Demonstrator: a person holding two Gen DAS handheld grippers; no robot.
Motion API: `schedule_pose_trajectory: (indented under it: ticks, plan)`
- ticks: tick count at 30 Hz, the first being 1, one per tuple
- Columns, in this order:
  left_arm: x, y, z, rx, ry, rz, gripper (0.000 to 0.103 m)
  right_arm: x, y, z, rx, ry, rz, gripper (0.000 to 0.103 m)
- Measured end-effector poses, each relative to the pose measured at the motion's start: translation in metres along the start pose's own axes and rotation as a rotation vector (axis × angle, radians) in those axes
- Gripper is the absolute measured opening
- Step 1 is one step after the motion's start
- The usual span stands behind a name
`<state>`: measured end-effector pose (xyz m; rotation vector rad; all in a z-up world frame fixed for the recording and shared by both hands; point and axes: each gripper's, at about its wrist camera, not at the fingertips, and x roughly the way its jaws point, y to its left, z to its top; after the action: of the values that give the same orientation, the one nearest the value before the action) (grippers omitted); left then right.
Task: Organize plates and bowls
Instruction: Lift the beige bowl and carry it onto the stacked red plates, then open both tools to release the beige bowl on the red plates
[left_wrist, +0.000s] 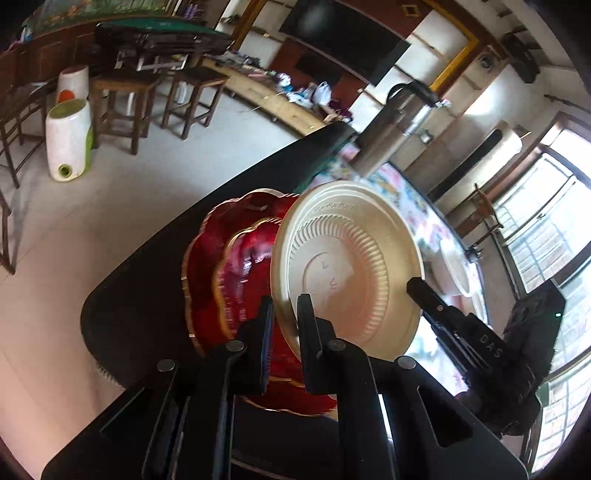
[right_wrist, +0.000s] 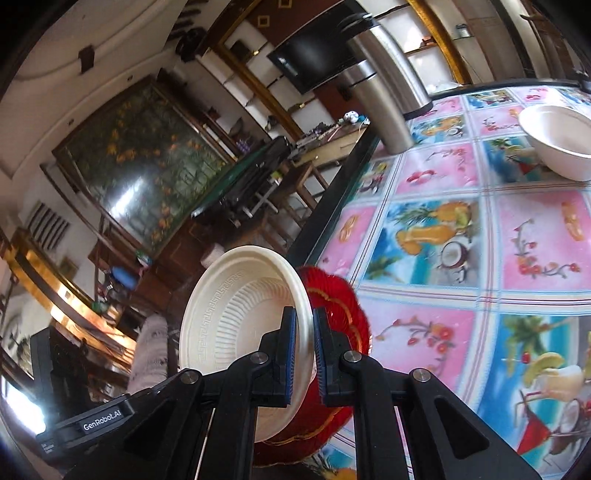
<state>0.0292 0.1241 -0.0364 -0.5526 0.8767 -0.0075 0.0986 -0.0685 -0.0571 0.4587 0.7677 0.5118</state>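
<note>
Both tools, left (left_wrist: 284, 314) and right (right_wrist: 303, 332), clench a ribbed cream plate (left_wrist: 351, 269) (scalloped red plates (left_wrist: 221, 266) behind).

My left gripper (left_wrist: 286, 306) reaches forward and tips toward the right, its two black fingers drawn close with only a thin gap left between them, pinching something at the tips. My right gripper (right_wrist: 303, 334) is tilted the same way, its blue-padded fingers (right_wrist: 289, 354) likewise pressed near together in a grip. In the left wrist view, the right gripper (left_wrist: 417, 286) comes in from the lower right, close beside the left.
</note>
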Motion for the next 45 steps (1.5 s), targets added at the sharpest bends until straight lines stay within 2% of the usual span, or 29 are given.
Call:
schedule_pose_trajectory:
  ticks: [5,9,13,21,24,30,32,34,40,41,42,43,45]
  plan:
    - [0.014,0.008,-0.004,0.011,0.023,0.04,0.011,0.019,0.004,-0.012,-0.029,0.031,-0.046,0.01]
    - [0.016,0.009,-0.005,0.037,0.01,0.068,0.011,0.027,0.002,-0.019,-0.049,0.045,-0.069,0.01]
    - [0.01,0.005,-0.006,0.097,-0.04,0.16,0.013,0.03,0.009,-0.024,-0.106,0.024,-0.111,0.014]
    - [0.01,0.003,-0.006,0.149,-0.055,0.216,0.014,0.016,0.005,-0.021,-0.119,-0.027,-0.092,0.014]
    - [0.007,0.001,-0.007,0.159,-0.066,0.249,0.02,0.007,-0.001,-0.017,-0.111,-0.05,-0.072,0.014]
    - [-0.001,-0.003,-0.007,0.2,-0.116,0.324,0.02,-0.011,-0.023,-0.011,-0.066,-0.097,-0.085,0.016]
    - [-0.005,-0.004,-0.009,0.212,-0.135,0.351,0.02,-0.016,-0.033,-0.009,-0.043,-0.106,-0.087,0.023]
    - [-0.01,-0.006,-0.008,0.224,-0.169,0.38,0.02,-0.02,-0.046,-0.006,-0.01,-0.113,-0.098,0.025]
    - [-0.03,-0.029,-0.015,0.288,-0.278,0.394,0.021,-0.033,-0.07,0.003,0.044,-0.149,-0.133,0.027]
    - [-0.033,-0.036,-0.017,0.311,-0.293,0.389,0.023,-0.036,-0.074,0.004,0.056,-0.155,-0.138,0.028]
    - [-0.035,-0.045,-0.02,0.338,-0.307,0.382,0.033,-0.038,-0.077,0.004,0.068,-0.159,-0.138,0.029]
    - [-0.038,-0.055,-0.025,0.368,-0.321,0.37,0.05,-0.04,-0.081,0.005,0.083,-0.161,-0.138,0.031]
    - [-0.043,-0.077,-0.036,0.432,-0.355,0.341,0.067,-0.045,-0.09,0.007,0.107,-0.167,-0.139,0.032]
